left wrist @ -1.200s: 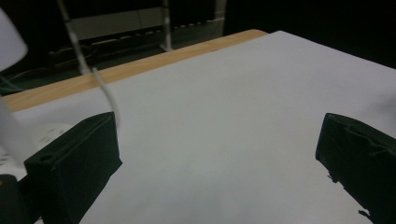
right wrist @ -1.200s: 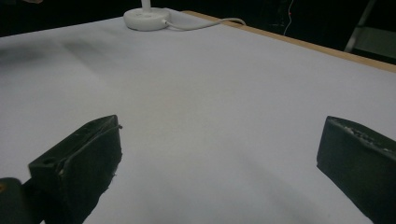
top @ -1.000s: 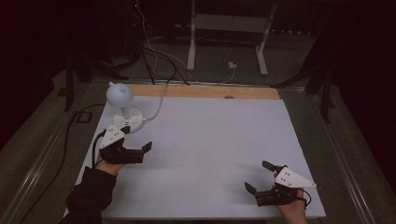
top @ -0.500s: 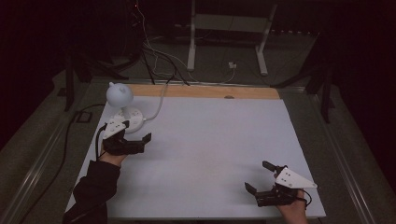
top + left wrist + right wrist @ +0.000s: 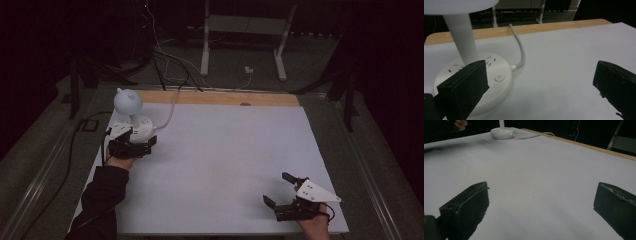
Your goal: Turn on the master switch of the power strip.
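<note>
A white worktop (image 5: pixel 215 165) is seen from above in a dark room, with a strip of bare wood (image 5: pixel 220 98) along its far edge. Grey floor is seen around it, and black cables (image 5: pixel 165 55) are trailed across that floor toward the white legs of a stand (image 5: pixel 242 40) behind the worktop. A dark cable (image 5: pixel 75 145) is run along the floor at the left side.

A white desk lamp (image 5: pixel 131 112) is stood at the far left corner of the worktop. It is made of a round, flat base (image 5: pixel 486 77), a plain upright stem (image 5: pixel 461 40) and a rounded head (image 5: pixel 128 100) at the top. On the base a small round power button (image 5: pixel 499 77) is set near the front, with short dark slots marked around the stem. A white cord (image 5: pixel 520 50) is led from the back of the base, curved away toward the wooden strip.

The left tongs (image 5: pixel 131 146) are held just in front of the lamp base, in a hand with a dark sleeve (image 5: pixel 100 200). Their jaws are spread wide; in the left gripper view one jaw is seen over the near edge of the base, though contact cannot be told, and the other is well off to the side over bare worktop.

The right tongs (image 5: pixel 280 190) are rested near the front right corner of the worktop, well apart from the lamp, with a grey three-cornered plate (image 5: pixel 316 191) on top. Their jaws are also spread wide, with nothing between them.
</note>
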